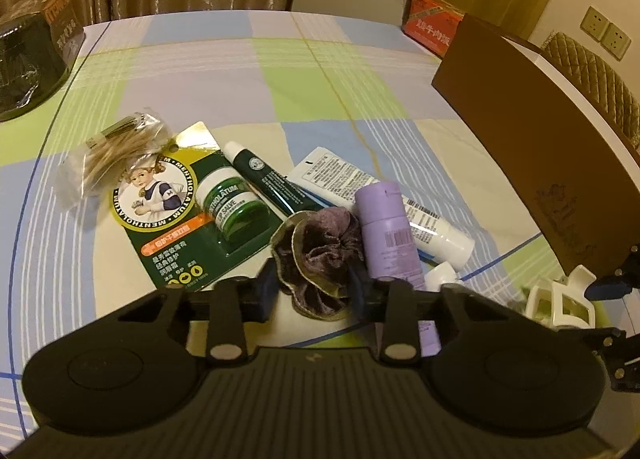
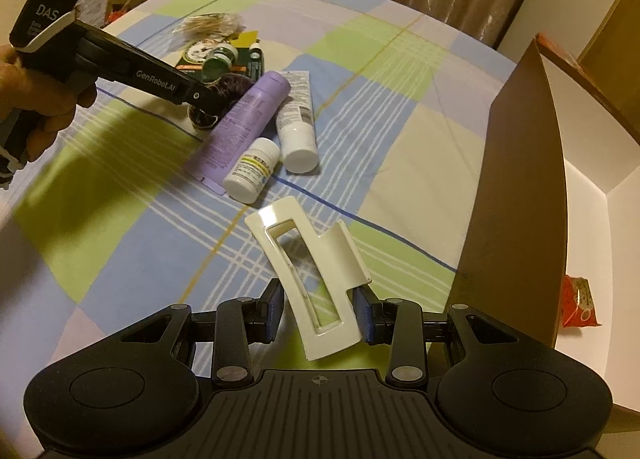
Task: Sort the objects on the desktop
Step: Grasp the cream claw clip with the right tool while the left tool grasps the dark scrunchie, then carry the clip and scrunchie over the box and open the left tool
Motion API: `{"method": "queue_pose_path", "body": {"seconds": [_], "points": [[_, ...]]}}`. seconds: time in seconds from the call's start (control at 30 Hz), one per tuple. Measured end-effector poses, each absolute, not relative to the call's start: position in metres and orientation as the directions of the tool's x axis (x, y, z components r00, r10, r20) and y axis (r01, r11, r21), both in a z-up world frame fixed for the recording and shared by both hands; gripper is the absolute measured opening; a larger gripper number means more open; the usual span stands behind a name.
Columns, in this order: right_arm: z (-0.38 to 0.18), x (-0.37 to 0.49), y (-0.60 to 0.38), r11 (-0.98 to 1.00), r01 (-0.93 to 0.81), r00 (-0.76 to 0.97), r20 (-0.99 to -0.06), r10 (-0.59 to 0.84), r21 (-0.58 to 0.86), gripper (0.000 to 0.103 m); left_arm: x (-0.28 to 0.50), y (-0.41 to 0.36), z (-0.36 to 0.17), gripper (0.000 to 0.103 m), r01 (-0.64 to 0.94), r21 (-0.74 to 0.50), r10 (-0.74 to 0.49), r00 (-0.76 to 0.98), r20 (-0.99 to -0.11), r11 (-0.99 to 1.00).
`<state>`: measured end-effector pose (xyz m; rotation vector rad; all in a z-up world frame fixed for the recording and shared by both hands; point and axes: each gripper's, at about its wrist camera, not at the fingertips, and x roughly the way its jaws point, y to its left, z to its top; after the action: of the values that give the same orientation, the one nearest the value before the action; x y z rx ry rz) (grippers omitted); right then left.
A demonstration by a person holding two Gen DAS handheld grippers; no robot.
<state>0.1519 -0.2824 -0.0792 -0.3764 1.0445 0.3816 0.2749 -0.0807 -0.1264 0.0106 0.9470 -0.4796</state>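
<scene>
My right hand-held gripper (image 2: 319,309) pinches the glossy cream hair claw (image 2: 310,279) between its blue pads, just beside the brown cardboard box (image 2: 520,195). My left hand-held gripper (image 1: 314,285) is spread around the crumpled purple velvet scrunchie (image 1: 320,255) on the checked table (image 1: 304,71), touching the smooth lilac tube (image 1: 390,235).
</scene>
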Motion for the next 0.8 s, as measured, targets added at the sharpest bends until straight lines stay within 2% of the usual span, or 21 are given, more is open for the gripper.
{"method": "queue_pose_path", "body": {"seconds": [0.03,0.13,0.27,0.47,0.8], "points": [[-0.078,0.151,-0.282,0.872,-0.474,0.454,-0.882,0.128,-0.117,0.037,0.273,-0.080,-0.124,0.015,0.396,-0.191,-0.384,0.495,-0.779,0.898],[-0.072,0.148,-0.283,0.878,-0.464,0.472,-0.871,0.138,-0.112,0.037,0.262,-0.076,-0.116,0.013,0.390,-0.166,-0.365,0.519,-0.773,0.906],[-0.065,0.141,-0.284,0.887,-0.450,0.494,-0.856,0.152,-0.102,0.037,0.240,-0.069,-0.105,0.012,0.376,-0.120,-0.325,0.549,-0.770,0.919],[-0.055,0.125,-0.287,0.896,-0.433,0.522,-0.837,0.163,-0.095,0.037,0.200,-0.059,-0.090,0.012,0.358,-0.125,-0.319,0.557,-0.767,0.925],[-0.039,0.092,-0.310,0.890,-0.452,0.547,-0.806,0.229,-0.055,0.037,0.128,-0.085,-0.064,0.012,0.377,-0.103,-0.314,0.559,-0.767,0.921]]}}
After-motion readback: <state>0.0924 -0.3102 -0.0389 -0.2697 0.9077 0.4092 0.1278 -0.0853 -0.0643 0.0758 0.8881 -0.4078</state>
